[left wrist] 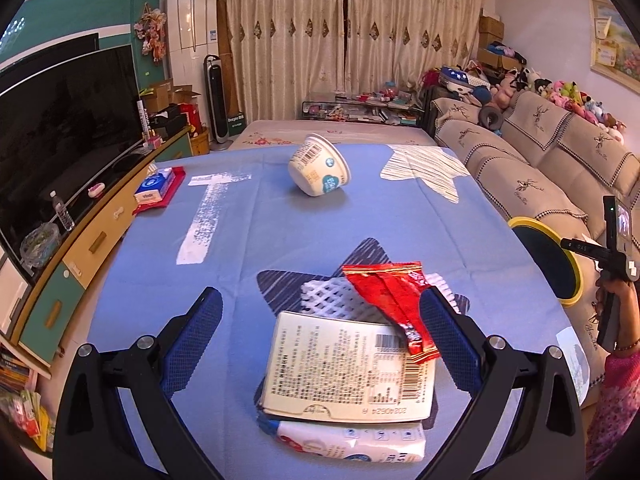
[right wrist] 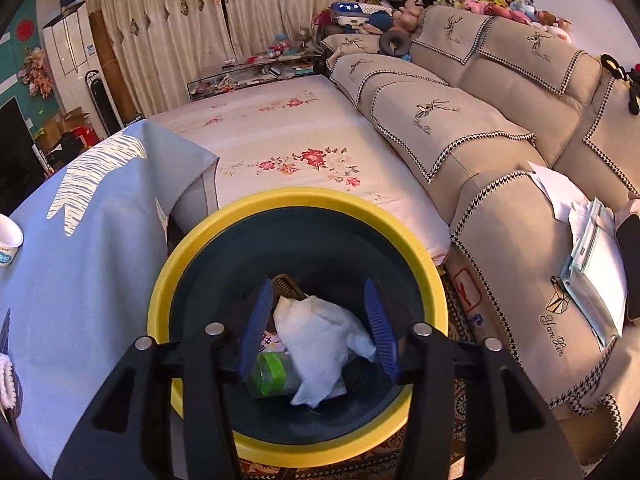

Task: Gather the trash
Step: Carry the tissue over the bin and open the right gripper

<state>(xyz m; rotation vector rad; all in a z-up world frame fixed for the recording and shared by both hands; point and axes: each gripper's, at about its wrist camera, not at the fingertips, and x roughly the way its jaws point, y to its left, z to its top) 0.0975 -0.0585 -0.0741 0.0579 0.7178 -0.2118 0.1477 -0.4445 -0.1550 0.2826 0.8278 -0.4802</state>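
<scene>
My left gripper [left wrist: 322,300] hangs open above the blue tablecloth [left wrist: 248,216]. Between its fingers lie a cream carton [left wrist: 348,368], a red wrapper [left wrist: 392,292] and a white foam net [left wrist: 324,296]; the pads touch none of them. A white tissue pack [left wrist: 352,440] lies just in front of the carton. Farther off, a paper bowl [left wrist: 320,170] lies tipped on its side. My right gripper [right wrist: 318,286] is open over the yellow-rimmed bin [right wrist: 304,196]. A crumpled white tissue [right wrist: 320,344] sits loose between and below its fingers, on a green bottle [right wrist: 276,372] in the bin.
The bin [left wrist: 560,300] stands off the table's right edge, by a beige sofa [right wrist: 480,140]. A floral sheet [right wrist: 280,132] covers a surface beyond the table. A TV [left wrist: 60,128] and low cabinet line the left side. A red tray [left wrist: 160,188] holds a tissue packet.
</scene>
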